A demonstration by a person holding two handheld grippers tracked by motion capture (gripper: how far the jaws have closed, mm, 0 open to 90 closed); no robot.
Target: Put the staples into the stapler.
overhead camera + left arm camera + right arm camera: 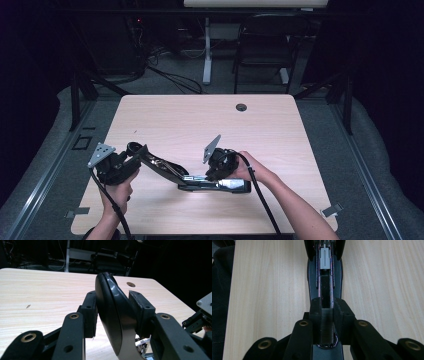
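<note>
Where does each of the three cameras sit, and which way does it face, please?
High view: above the person's side, looking down on the table; forearms and hands show.
Left gripper view: rides the left hand-held gripper, looking along jaws clamping the stapler's top arm.
Right gripper view: rides the right hand-held gripper, looking down on the stapler's base.
Shared: stapler, table.

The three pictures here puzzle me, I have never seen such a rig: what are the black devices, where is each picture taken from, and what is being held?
A person at a wooden table holds a hand-operated two-jaw gripper in each hand. The high view looks down from above; each of the other two comes from a camera riding on one gripper.

The thing being worked on is a black stapler, swung open. The left gripper is shut on the stapler's raised top arm. The right gripper is shut on the narrow inner rail above the base, which lies on the table. A small hole sits near the table's far edge.
</note>
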